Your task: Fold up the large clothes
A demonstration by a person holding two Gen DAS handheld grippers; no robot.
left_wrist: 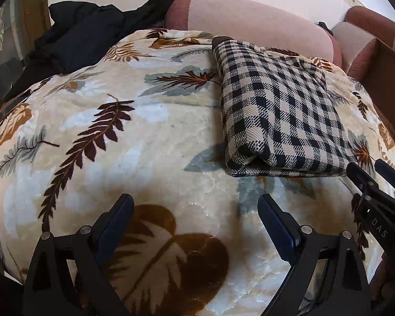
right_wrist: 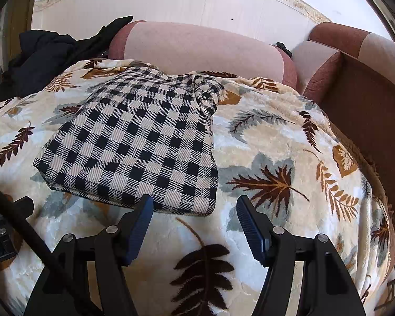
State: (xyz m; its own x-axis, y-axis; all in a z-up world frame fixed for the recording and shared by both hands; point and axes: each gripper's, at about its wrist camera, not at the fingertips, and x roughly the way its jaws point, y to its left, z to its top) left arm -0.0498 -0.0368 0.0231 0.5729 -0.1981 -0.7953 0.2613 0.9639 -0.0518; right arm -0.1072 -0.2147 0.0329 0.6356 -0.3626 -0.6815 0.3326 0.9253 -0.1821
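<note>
A black-and-cream checked garment (left_wrist: 276,110) lies folded into a thick rectangle on a leaf-patterned blanket (left_wrist: 105,121). It also shows in the right wrist view (right_wrist: 137,144), just beyond my right gripper. My left gripper (left_wrist: 196,206) is open and empty, hovering over bare blanket to the left of the garment's near edge. My right gripper (right_wrist: 194,208) is open and empty, its left fingertip close to the garment's near edge. The right gripper's tips (left_wrist: 376,171) also show at the right edge of the left wrist view.
A black garment (left_wrist: 87,31) lies heaped at the back left, also in the right wrist view (right_wrist: 44,58). A pink sofa backrest (right_wrist: 197,50) runs behind the blanket (right_wrist: 276,137). A brown armrest (right_wrist: 368,100) stands at the right. The left gripper's body (right_wrist: 0,239) sits at the left edge.
</note>
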